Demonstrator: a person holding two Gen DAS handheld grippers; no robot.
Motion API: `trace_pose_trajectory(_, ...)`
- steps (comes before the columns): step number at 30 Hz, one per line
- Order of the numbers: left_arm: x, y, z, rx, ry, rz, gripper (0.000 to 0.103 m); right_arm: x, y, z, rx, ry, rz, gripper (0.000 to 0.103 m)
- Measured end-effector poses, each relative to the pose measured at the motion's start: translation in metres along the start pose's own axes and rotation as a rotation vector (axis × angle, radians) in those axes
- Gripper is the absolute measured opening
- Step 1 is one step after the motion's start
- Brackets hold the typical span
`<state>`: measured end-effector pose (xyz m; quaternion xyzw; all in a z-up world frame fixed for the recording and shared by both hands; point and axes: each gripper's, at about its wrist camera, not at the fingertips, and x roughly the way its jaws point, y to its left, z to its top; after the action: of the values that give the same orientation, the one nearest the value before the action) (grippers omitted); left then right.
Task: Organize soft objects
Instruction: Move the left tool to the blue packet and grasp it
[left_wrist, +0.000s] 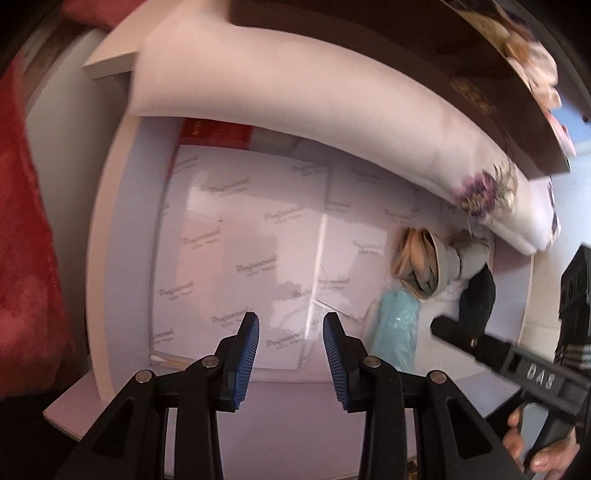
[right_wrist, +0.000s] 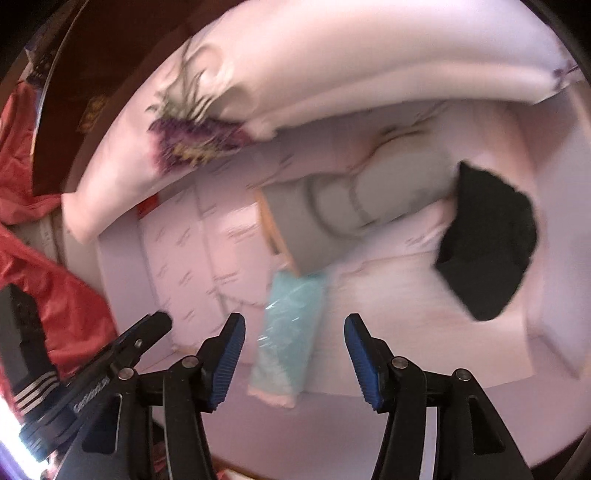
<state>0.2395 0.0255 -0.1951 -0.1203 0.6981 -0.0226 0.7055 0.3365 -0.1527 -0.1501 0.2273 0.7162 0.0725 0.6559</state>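
Note:
A large white pillow with a purple flower print (left_wrist: 332, 110) lies across the top of an open white compartment; it also shows in the right wrist view (right_wrist: 295, 66). Below it lie a grey and beige rolled garment (left_wrist: 436, 266) (right_wrist: 340, 218), a black cloth (left_wrist: 478, 295) (right_wrist: 487, 240) and a light blue plastic-wrapped packet (left_wrist: 397, 328) (right_wrist: 288, 332). My left gripper (left_wrist: 291, 358) is open and empty above the white printed boxes (left_wrist: 240, 240). My right gripper (right_wrist: 295, 360) is open and empty just short of the blue packet; it also shows in the left wrist view (left_wrist: 480, 343).
Red fabric (left_wrist: 26, 221) (right_wrist: 55, 280) hangs at the left. A dark brown board (left_wrist: 443, 74) runs above the pillow. A red box (left_wrist: 218, 134) sits at the back behind the white boxes. The compartment's white rim (left_wrist: 107, 258) curves round the left side.

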Motion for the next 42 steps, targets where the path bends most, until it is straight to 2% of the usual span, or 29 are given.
trace_pose_trajectory(5,0.004,-0.018,-0.004,0.09,0.024,-0.025,0.036,-0.019,-0.01,0.007,0.023,-0.077,-0.058,0.06)
trace_pose_trajectory(6,0.004,-0.021,-0.005,0.109,0.029,-0.031,0.036,-0.023,-0.011,0.008,0.047,-0.107,-0.091,0.061)
trace_pose_trajectory(14,0.018,-0.047,-0.014,0.23,0.076,-0.066,0.036,-0.051,-0.029,0.011,0.122,-0.208,-0.16,0.063)
trace_pose_trajectory(21,0.025,-0.053,-0.013,0.247,0.09,-0.085,0.042,-0.063,-0.044,0.01,0.158,-0.223,-0.199,0.067)
trace_pose_trajectory(23,0.028,-0.058,-0.012,0.252,0.089,-0.096,0.044,-0.054,-0.039,0.01,0.162,-0.22,-0.212,0.067)
trace_pose_trajectory(27,0.042,-0.074,-0.013,0.262,0.105,-0.141,0.055,-0.047,-0.035,0.011,0.172,-0.23,-0.227,0.067)
trace_pose_trajectory(33,0.058,-0.09,-0.014,0.3,0.124,-0.128,0.068,-0.055,-0.042,0.012,0.213,-0.279,-0.238,0.067)
trace_pose_trajectory(42,0.085,-0.109,-0.014,0.323,0.176,-0.117,0.068,-0.071,-0.055,0.017,0.245,-0.321,-0.244,0.067)
